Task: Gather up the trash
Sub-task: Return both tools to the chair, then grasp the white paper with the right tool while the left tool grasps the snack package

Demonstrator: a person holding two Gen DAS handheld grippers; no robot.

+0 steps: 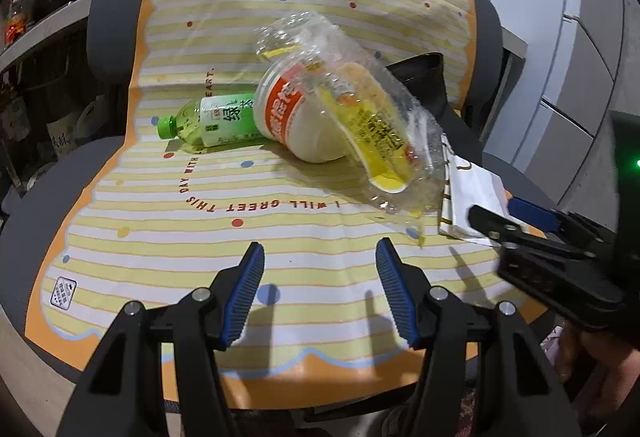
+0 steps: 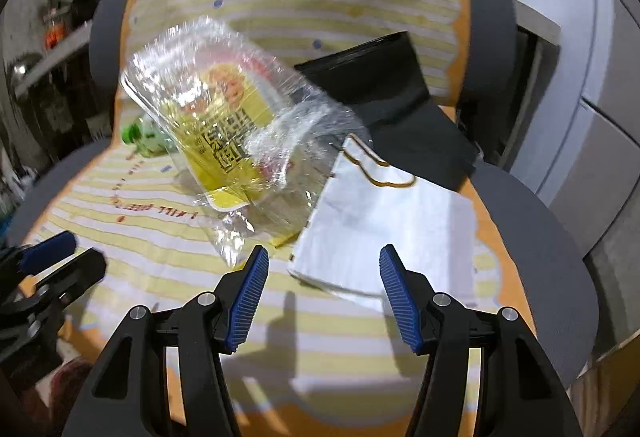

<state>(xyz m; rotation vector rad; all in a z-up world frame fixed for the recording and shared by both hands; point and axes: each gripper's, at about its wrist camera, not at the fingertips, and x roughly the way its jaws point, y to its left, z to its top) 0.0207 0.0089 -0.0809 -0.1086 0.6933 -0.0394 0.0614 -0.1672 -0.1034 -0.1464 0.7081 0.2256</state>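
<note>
At the far left of the left wrist view, dark shelving [image 1: 36, 37] is too dim and warped to read. A grey cushioned chair seat [image 1: 52, 177] carries a striped yellow-and-white cloth with coloured dots and an orange border [image 1: 280, 245]; its printed lettering is partly covered by the trash.

On the cloth lies a clear green-capped tea bottle on its side [image 1: 208, 125], cap pointing left, its base hidden behind a white round paper bowl with an orange band [image 1: 296, 117]. Over the bowl's right side is draped a crumpled clear plastic wrapper with a yellow printed label [image 1: 368, 129]; what it holds cannot be made out. In the right wrist view the wrapper [image 2: 224, 117] is blurred and hides nearly all of the bottle, only the green cap showing.

Behind the wrapper sits a black bag-like object [image 1: 424, 77], its shape unclear. Right of the wrapper lies a flat white paper bag with gold cord handles [image 2: 384, 221], touching the wrapper's edge; in the left wrist view it is largely hidden by the right tongs.

The left tongs [image 1: 320, 293] hover spread apart above bare cloth, holding nothing. The right tongs [image 2: 324, 297] are likewise spread wide and empty, above the near edge of the white bag. At the right edge, grey cabinet panels [image 1: 580, 57] are cut off.
</note>
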